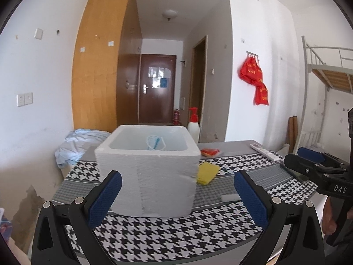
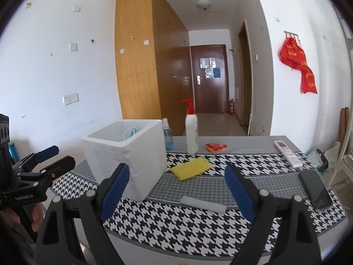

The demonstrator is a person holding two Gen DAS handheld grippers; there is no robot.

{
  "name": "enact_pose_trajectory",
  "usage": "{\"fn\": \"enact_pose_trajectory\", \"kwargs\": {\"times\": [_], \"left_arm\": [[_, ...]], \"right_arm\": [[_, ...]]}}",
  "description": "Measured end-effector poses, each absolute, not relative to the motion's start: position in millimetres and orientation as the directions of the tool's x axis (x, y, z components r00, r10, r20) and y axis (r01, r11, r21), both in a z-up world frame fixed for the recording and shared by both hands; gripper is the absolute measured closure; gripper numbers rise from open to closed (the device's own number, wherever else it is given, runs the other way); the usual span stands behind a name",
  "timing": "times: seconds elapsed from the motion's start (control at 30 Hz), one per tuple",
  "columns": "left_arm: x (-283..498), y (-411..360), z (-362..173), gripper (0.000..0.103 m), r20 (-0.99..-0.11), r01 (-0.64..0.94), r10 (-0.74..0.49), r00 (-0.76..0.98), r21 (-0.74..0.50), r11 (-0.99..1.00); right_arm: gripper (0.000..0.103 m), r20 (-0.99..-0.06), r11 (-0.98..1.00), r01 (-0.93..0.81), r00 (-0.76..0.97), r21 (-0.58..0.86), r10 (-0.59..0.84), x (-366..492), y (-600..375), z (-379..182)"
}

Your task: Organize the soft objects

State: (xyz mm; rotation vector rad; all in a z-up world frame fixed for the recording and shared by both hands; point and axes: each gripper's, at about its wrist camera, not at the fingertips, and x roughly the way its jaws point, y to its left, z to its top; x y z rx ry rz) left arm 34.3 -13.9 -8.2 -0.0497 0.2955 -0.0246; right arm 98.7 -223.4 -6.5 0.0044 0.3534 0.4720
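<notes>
Houndstooth tablecloth [image 2: 176, 223], white-walled room [image 2: 55, 77]

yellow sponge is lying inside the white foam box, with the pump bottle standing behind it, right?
Not quite. The yellow sponge lies on the patterned cloth beside the white foam box, outside it, as the right wrist view shows. The pump bottle does stand behind it.

Your left hand-held gripper [image 1: 177, 185] has a black frame with two fingers, and each finger carries a blue textured pad [image 1: 104, 198]. Round silver screws sit at its joints. Your right hand-held gripper [image 2: 176, 186] has the same black frame, blue pads and silver screws. White letters "DAS" are printed on its side.
</notes>
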Motion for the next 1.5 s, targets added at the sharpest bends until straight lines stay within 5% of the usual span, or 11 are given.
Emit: {"fn": "enact_pose_trajectory", "kwargs": {"times": [1.5], "left_arm": [[92, -82, -34, 0.001, -0.4, 0.19, -0.195, 0.896, -0.051, 0.98]], "right_arm": [[0.012, -0.436, 0.944, -0.32, 0.84, 0.084, 0.324, 126, -279, -39]]}}
